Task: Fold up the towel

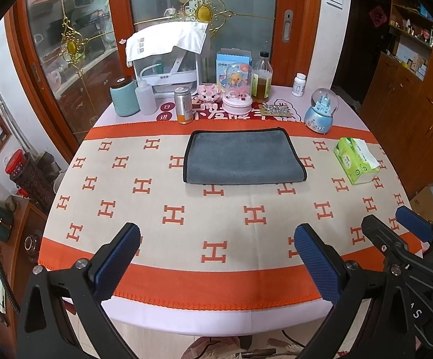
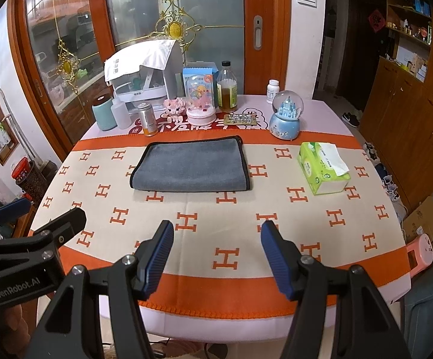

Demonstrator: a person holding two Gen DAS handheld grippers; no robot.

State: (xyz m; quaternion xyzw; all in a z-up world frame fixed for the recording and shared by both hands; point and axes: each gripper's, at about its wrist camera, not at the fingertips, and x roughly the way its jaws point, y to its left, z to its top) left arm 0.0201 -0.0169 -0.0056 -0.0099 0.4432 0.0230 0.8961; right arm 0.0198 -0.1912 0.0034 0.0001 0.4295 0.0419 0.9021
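Even, soft indoor light, sharp focus, faint shadows, strong fisheye bending and black vignetting at the edges.

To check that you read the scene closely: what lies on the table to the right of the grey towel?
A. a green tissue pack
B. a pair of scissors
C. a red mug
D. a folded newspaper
A: the green tissue pack lies right of the grey towel, apart from it.

Round table (image 1: 186, 314) has an orange H-print cloth (image 1: 171, 209) with a grey towel (image 1: 243, 157) around 12 o'clock, tissue pack (image 1: 357, 161) at 2, and bottles, jars and a snow globe (image 1: 321, 110) lined up behind.
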